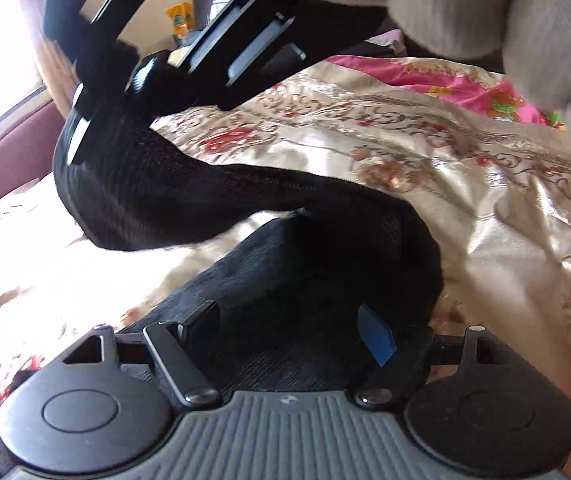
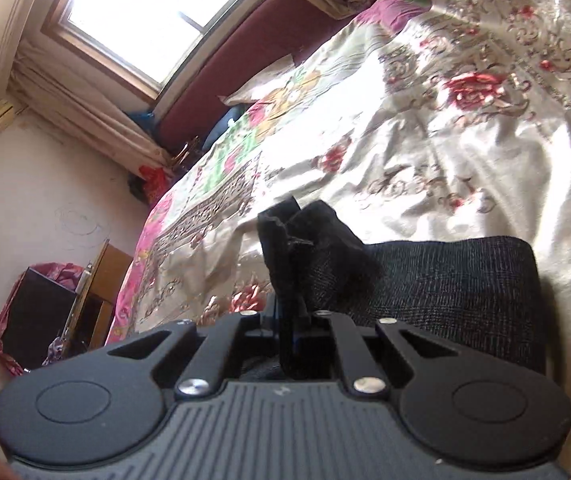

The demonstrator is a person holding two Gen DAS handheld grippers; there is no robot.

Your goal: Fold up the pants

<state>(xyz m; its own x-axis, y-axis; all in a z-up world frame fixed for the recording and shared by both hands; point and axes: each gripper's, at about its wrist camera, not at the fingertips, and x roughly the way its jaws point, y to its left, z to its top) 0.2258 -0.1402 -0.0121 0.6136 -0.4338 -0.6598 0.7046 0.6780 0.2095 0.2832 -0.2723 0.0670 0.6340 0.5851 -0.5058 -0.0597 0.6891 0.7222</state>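
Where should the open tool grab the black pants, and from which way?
Probably the near folded edge of the black pants, lying flat on the bedspread between the open left tool's fingers. Come straight down from above and pinch. The right tool already holds the other end lifted, so this flat edge is the free part.

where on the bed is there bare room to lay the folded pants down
Free: the floral bedspread between the black pants and the maroon headboard, and the sunlit patch left of the pants in the left wrist view. Crowded: over the pants, where the right gripper pinches a bunch of cloth and the open left gripper hovers.
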